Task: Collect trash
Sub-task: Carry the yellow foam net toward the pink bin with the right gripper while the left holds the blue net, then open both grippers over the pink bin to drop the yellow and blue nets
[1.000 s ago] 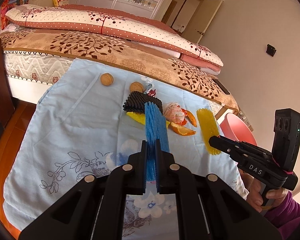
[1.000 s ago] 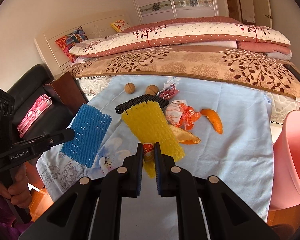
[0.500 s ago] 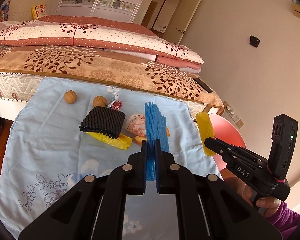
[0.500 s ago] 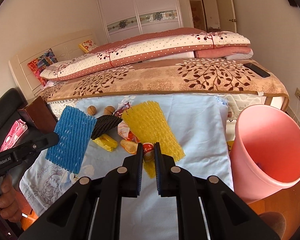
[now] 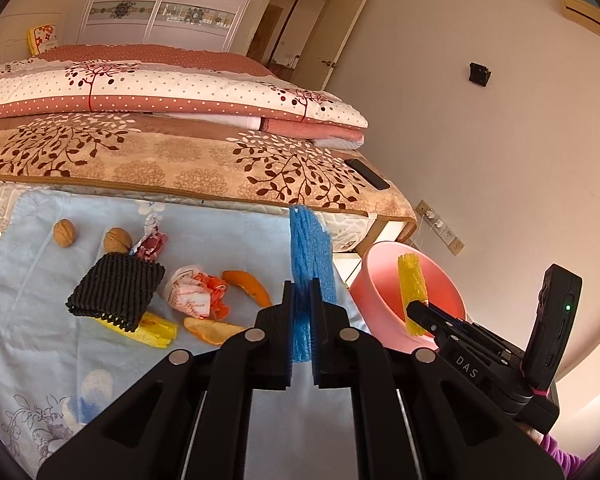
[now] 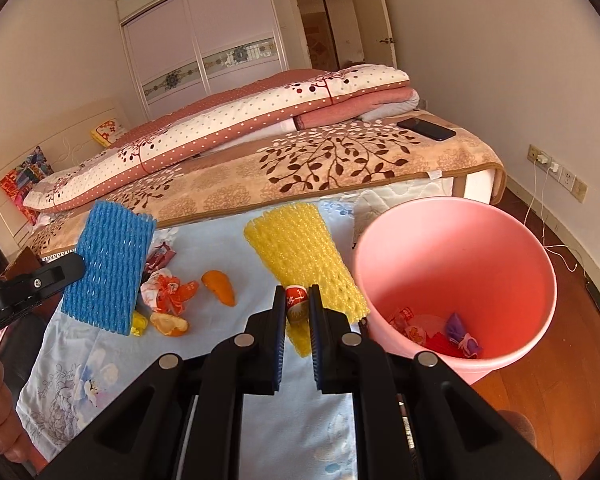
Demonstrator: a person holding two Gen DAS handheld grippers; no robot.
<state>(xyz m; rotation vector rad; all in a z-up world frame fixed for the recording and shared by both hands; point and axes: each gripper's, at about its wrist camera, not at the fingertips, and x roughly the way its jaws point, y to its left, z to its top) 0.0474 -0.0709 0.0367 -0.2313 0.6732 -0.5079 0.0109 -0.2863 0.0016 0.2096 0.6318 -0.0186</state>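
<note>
My left gripper is shut on a blue foam net, which stands upright over the right part of the light blue cloth. My right gripper is shut on a yellow foam net, and a small red-and-white scrap is pinched with it. The yellow net hangs just left of the pink bin, which holds a few wrappers. On the cloth lie a black foam net, a crumpled wrapper, orange peels, a yellow wrapper and two walnuts.
The bed with folded quilts runs along the far edge of the cloth, and a phone lies on its corner. The bin stands on wooden floor at the cloth's right end. A charger cable trails from a wall socket.
Both grippers have swung to the right with their nets still held. The pink bin has come much closer, and the yellow net is now beside its rim.
</note>
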